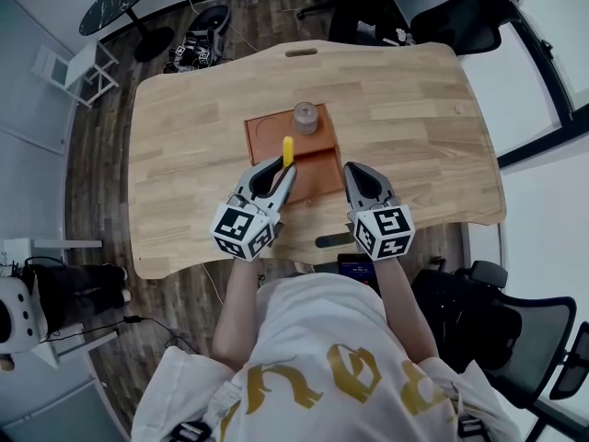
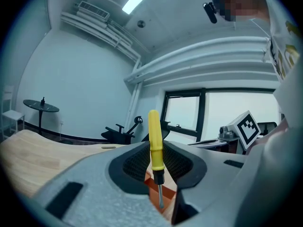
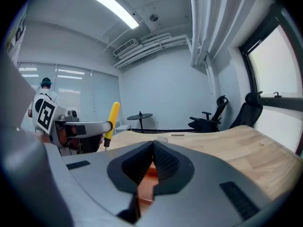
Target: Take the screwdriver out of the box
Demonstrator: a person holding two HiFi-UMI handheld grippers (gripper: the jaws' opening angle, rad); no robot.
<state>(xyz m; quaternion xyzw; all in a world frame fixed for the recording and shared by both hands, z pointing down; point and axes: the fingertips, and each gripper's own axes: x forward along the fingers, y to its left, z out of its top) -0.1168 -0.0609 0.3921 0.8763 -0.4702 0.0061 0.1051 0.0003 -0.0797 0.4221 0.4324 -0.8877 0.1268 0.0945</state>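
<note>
Screwdriver (image 2: 155,138) upright, tip down

A light wooden table (image 1: 414,127) with a curved front edge stands on a dark plank floor (image 1: 92,164). Near its middle sits a small greyish cylinder (image 1: 306,118), possibly a jar. Beyond the far left corner stand a round black side table (image 1: 120,0) and a white chair (image 1: 78,70). A black office chair (image 1: 465,17) stands at the far right.

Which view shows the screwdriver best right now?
The left gripper view: the screwdriver stands upright, yellow handle clamped in the left gripper, shaft pointing down. The head view shows only the handle's top from above. The right gripper view shows it small, off to the left.
</note>
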